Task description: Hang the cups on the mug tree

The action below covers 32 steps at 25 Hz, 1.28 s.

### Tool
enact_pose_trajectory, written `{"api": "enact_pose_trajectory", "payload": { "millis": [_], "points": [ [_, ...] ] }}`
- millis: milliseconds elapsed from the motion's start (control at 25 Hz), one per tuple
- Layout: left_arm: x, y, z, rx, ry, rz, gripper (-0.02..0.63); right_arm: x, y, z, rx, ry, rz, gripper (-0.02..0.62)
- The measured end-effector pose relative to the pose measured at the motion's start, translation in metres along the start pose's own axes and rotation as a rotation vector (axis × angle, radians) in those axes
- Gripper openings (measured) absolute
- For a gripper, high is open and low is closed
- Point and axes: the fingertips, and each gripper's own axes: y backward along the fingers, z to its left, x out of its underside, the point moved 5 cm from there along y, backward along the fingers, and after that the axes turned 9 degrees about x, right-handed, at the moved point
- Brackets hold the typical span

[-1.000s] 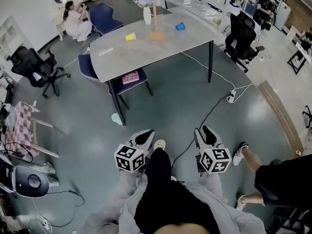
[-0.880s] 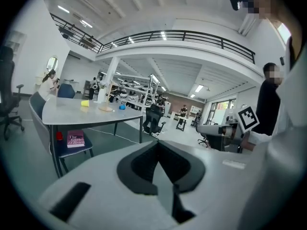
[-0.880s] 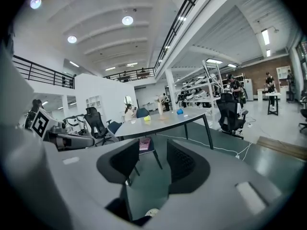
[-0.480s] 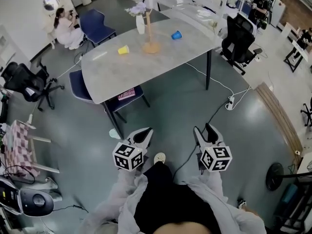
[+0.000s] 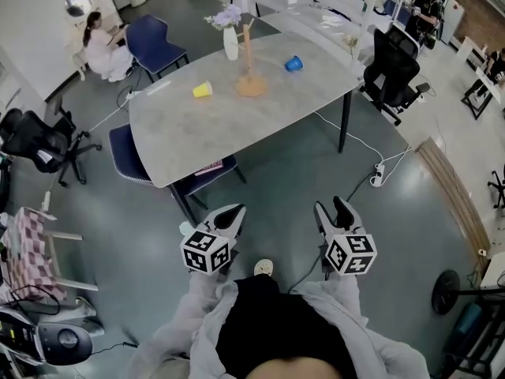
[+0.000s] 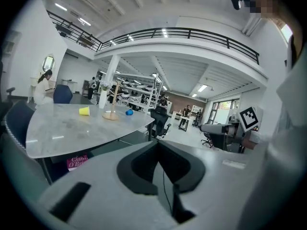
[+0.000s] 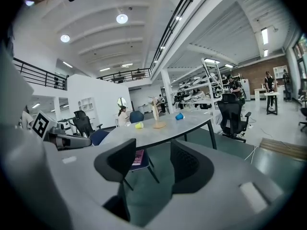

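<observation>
Hold left hand-held gripper low in front, jaws pressed together, empty. Hold right hand-held gripper beside it, jaws apart, just opened, nothing between. Stand well short of the bench, bare floor between.

Find yellow cup left of the mug tree and blue cup to its right, both apart from it and seemingly tipped on their sides.

Judge both light, thin-walled, smooth, likely to roll or skid if nudged. Pinch gently across the rim wall. Cannot tell whether handles exist.
</observation>
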Motion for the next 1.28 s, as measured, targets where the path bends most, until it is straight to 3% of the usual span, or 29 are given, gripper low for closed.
{"api": "enact_pose_trajectory", "payload": {
  "millis": [480,800,1280],
  "points": [
    [-0.005,-0.021,0.03,0.065,0.02,0.031,0.006,0.006,-0.039,0.017,-0.007,0.005,0.031,0.236],
    [0.007,-0.035,0.06,-0.008,0.078,0.053,0.006,0.011,-0.081,-0.001,-0.028,-0.02,0.066,0.236],
    [-0.072,-0.163,0.109,-0.003,0.001,0.042,0.006,-0.061,-0.197,-0.081,-0.044,-0.001,0.041,0.241]
  ]
}}
